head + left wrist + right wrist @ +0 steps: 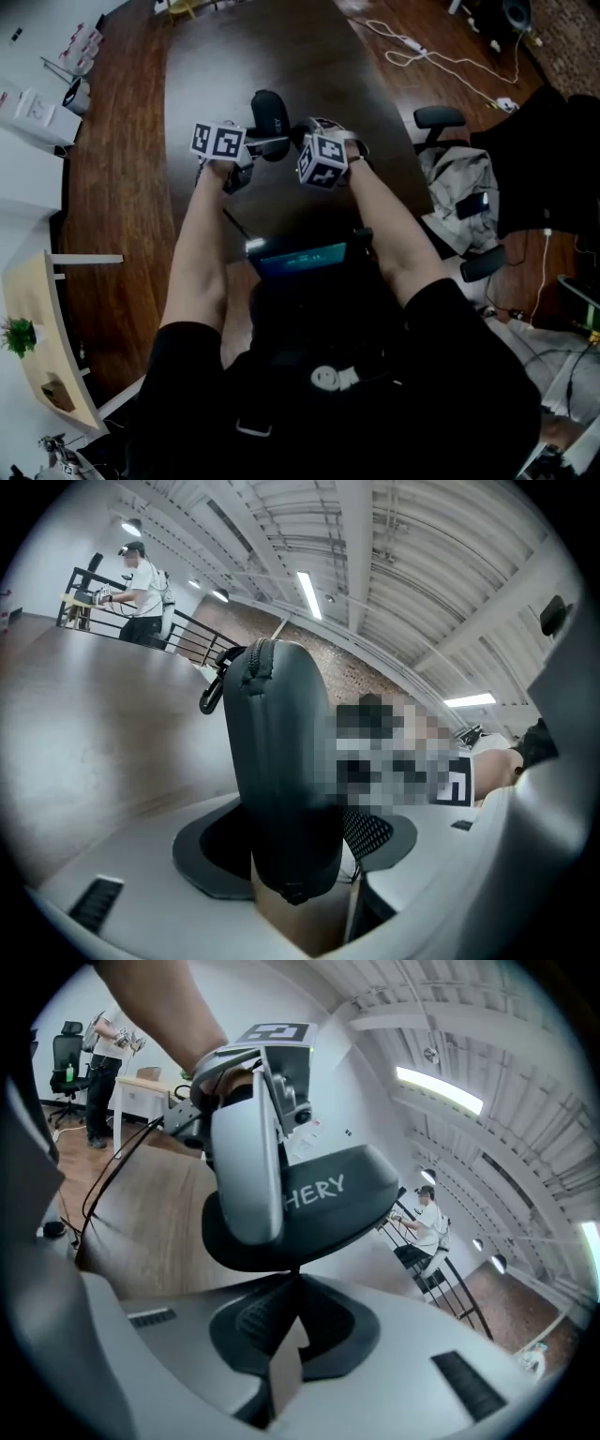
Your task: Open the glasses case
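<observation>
A dark zipped glasses case is held above the dark table between both grippers. In the left gripper view the case stands upright between the jaws, zipper edge on top and a loop hanging off it. My left gripper is shut on its lower end, jaws wide around it. In the right gripper view the case shows white lettering, and a grey finger of the left gripper lies across it. My right gripper is shut, pinching a thin zipper pull at the case's edge.
A device with a blue screen lies on the table near the person. An office chair draped with a grey jacket stands to the right. White cables trail on the wooden floor. A pale desk stands at left.
</observation>
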The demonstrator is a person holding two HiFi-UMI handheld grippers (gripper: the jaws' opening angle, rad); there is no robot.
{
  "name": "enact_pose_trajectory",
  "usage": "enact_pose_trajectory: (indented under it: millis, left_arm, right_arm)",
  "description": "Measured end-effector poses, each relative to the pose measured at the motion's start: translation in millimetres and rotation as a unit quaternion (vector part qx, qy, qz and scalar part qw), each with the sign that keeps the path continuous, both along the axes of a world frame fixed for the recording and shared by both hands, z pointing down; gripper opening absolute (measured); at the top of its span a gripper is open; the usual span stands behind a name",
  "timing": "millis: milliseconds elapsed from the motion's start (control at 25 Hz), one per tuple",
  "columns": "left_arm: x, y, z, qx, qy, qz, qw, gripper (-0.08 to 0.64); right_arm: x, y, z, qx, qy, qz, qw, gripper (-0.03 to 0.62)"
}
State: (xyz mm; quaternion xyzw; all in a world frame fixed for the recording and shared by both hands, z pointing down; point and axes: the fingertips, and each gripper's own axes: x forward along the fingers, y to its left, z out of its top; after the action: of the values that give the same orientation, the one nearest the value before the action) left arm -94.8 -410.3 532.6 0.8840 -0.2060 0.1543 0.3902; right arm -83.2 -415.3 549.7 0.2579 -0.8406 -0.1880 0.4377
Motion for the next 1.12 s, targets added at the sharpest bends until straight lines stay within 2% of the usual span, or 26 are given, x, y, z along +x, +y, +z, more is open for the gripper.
enact_pose_trajectory:
  millis: [280, 400, 480, 560, 640, 720, 760, 840, 960, 1000, 1040, 1120]
  left_arm:
    - [9.5, 28.1, 24.7, -0.03, -0.058, 0.081, 0.9946, 0.276]
    - [12.8, 31.7, 27.9, -0.04, -0.051, 0.081, 0.9946, 0.276]
    - [11.2, 27.7, 25.8, -0.035, -0.045, 0.072, 0.9958, 0.276]
    - [10.0, 19.8, 19.2, -0.027, -0.017, 0.048, 0.9983, 0.282]
    - [4.9, 6.0, 9.4, -0.003, 0.019, -0.001, 0.9998, 0.286]
    - [-3.3, -9.6, -4.3, 0.024, 0.068, -0.061, 0.9956, 0.303]
    - [-6.2, -16.1, -13.2, 0.03, 0.099, -0.087, 0.9908, 0.307]
    - [-9.2, -26.2, -34.2, 0.043, 0.16, -0.126, 0.9781, 0.311]
    - [-21.5, -43.8, -57.5, 0.069, 0.22, -0.193, 0.9537, 0.313]
    - [-29.3, -50.6, -63.7, 0.078, 0.236, -0.224, 0.9424, 0.311]
    - [-38.5, -57.1, -69.9, 0.087, 0.251, -0.257, 0.9292, 0.312]
    - [-56.7, -68.5, -80.3, 0.108, 0.267, -0.319, 0.9031, 0.311]
  right_arm:
    - [14.3, -26.4, -27.8, 0.019, -0.028, 0.046, 0.998, 0.008]
    - [15.8, -30.7, -33.6, 0.03, -0.023, 0.044, 0.998, 0.008]
    - [13.5, -32.8, -38.0, 0.032, -0.037, 0.054, 0.997, 0.008]
    - [15.4, -39.1, -43.3, 0.027, -0.064, 0.083, 0.994, 0.008]
    - [20.8, -48.6, -51.1, 0.022, -0.096, 0.122, 0.988, 0.008]
    - [29.3, -58.5, -60.3, 0.02, -0.135, 0.164, 0.977, 0.008]
    - [34.9, -62.8, -63.4, 0.016, -0.158, 0.188, 0.969, 0.008]
    - [47.0, -67.8, -63.8, -0.01, -0.21, 0.241, 0.947, 0.008]
    - [56.3, -65.6, -60.0, -0.058, -0.273, 0.3, 0.912, 0.008]
    - [54.6, -61.8, -57.6, -0.069, -0.28, 0.304, 0.908, 0.008]
    - [50.8, -56.7, -53.1, -0.075, -0.275, 0.297, 0.911, 0.008]
    - [41.6, -45.7, -39.3, -0.077, -0.242, 0.268, 0.929, 0.008]
